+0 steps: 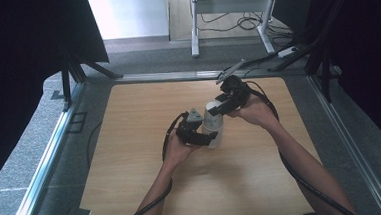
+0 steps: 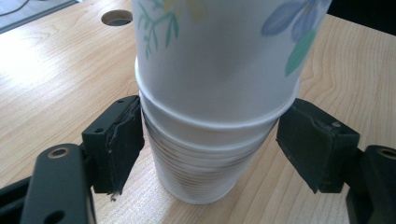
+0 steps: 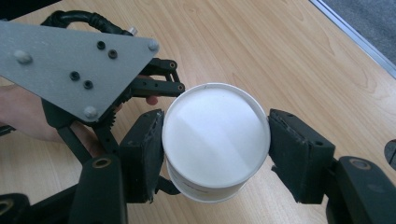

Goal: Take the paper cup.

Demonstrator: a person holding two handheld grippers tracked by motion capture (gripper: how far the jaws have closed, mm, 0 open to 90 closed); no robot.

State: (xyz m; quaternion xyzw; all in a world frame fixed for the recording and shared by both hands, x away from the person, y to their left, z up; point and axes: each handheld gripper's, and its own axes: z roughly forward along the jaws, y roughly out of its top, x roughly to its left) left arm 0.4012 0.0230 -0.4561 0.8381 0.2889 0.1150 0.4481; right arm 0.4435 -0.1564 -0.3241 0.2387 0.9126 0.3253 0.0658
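Stacked paper cups [image 2: 210,140] stand upright mid-table [image 1: 133,191]. My left claw [image 1: 200,136] brackets the lower cups from the side, jaws half-wide, one pad touching. My right claw [image 3: 215,154] grips the top cup [image 3: 215,135] from above, nearer for lifting straight up.

Upside-down paper cup [image 3: 215,133] clamped

The right hand-held gripper [image 3: 215,154] presses its black pads on the cup's sides, above the wooden surface [image 3: 261,51].
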